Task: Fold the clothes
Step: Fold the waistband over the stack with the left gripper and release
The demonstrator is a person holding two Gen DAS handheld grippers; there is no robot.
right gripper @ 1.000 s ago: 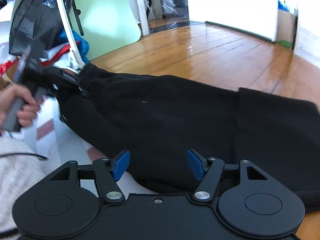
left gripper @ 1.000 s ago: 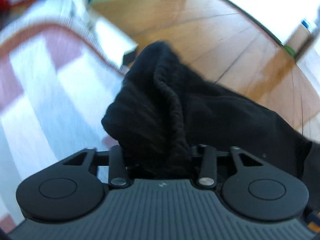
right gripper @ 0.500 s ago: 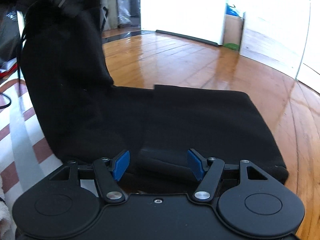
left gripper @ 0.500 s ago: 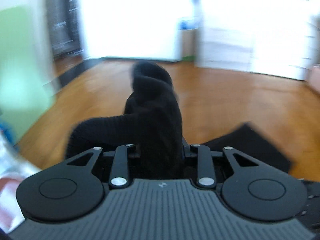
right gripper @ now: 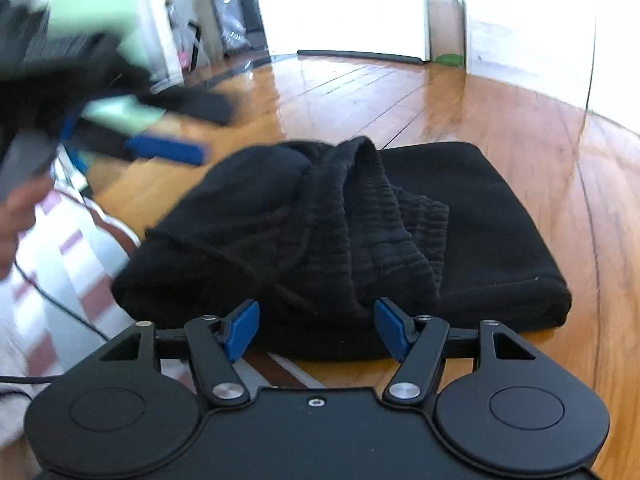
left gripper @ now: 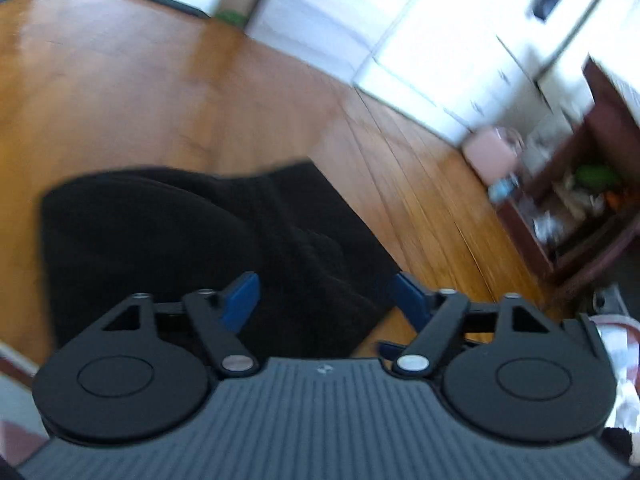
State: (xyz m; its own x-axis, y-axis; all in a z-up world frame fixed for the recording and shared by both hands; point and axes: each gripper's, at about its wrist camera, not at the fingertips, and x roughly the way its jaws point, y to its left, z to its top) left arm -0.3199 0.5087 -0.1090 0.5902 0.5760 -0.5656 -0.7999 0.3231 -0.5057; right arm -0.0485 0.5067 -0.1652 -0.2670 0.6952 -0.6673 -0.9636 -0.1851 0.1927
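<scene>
A black garment (right gripper: 480, 216) lies folded on the wooden floor, and its ribbed waistband end (right gripper: 380, 216) is bunched on top of the fold. My left gripper (left gripper: 324, 300) hovers over the same garment (left gripper: 160, 240); its jaws are opening and the blue pads (left gripper: 240, 300) press on nothing. In the right wrist view it is a blur at upper left (right gripper: 132, 140), held by a person's hand (right gripper: 16, 208). My right gripper (right gripper: 316, 328) is open at the garment's near edge, with cloth just beyond its pads and none pinched.
A white and red striped rug (right gripper: 68, 280) with a thin black cable (right gripper: 60, 300) lies left of the garment. A dark wooden shelf with clutter (left gripper: 580, 220) and white cabinets (left gripper: 440, 60) stand at the right. A pale green panel (right gripper: 100, 12) is at the far left.
The left gripper carried the black cloth up and over onto the rest of the garment, then let it go and spread its jaws. The right gripper stayed open and shifted along the garment's edge.
</scene>
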